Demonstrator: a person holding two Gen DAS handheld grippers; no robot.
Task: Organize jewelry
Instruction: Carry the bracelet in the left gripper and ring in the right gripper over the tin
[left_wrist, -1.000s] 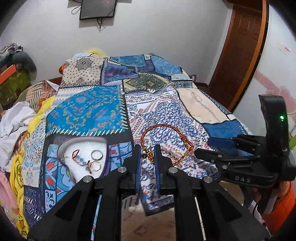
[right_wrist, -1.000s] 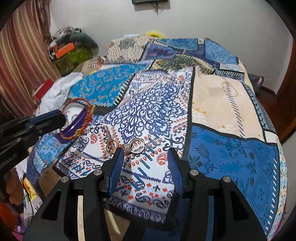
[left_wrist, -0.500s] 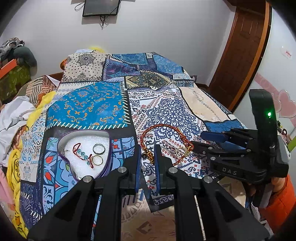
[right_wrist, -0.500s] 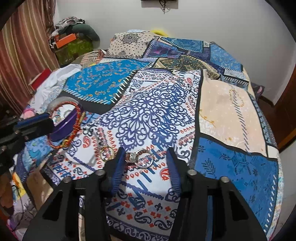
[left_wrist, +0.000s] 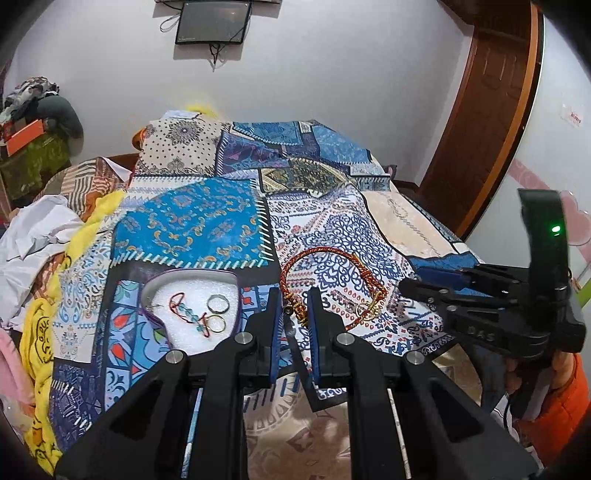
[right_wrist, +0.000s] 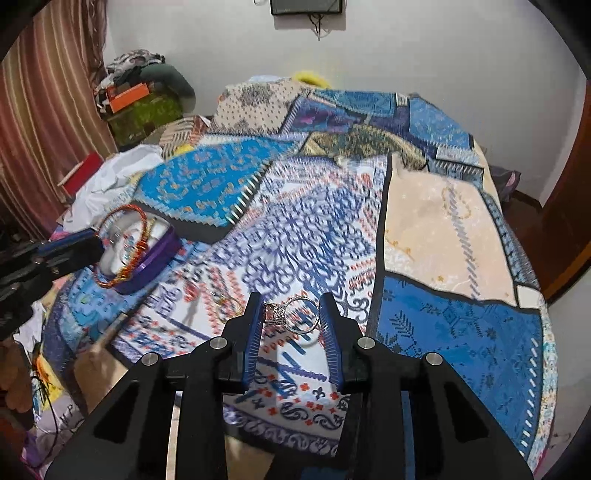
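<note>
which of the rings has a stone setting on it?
The silver ring between the right gripper fingers: it has a jewelled crown. The two rings in the white-lined box are plain bands.

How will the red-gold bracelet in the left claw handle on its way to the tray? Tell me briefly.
The bracelet, pinched at its clasp by the left claw, keeps a round loop in the air, so it is probably fairly stiff, not limp. It looks like thin braided cord, so likely light. Held only at one end, it may swing and could catch the tray rim.

Right gripper (right_wrist: 291, 310) clamps a silver ring (right_wrist: 295, 314) above the bedspread (right_wrist: 443, 240).
</note>
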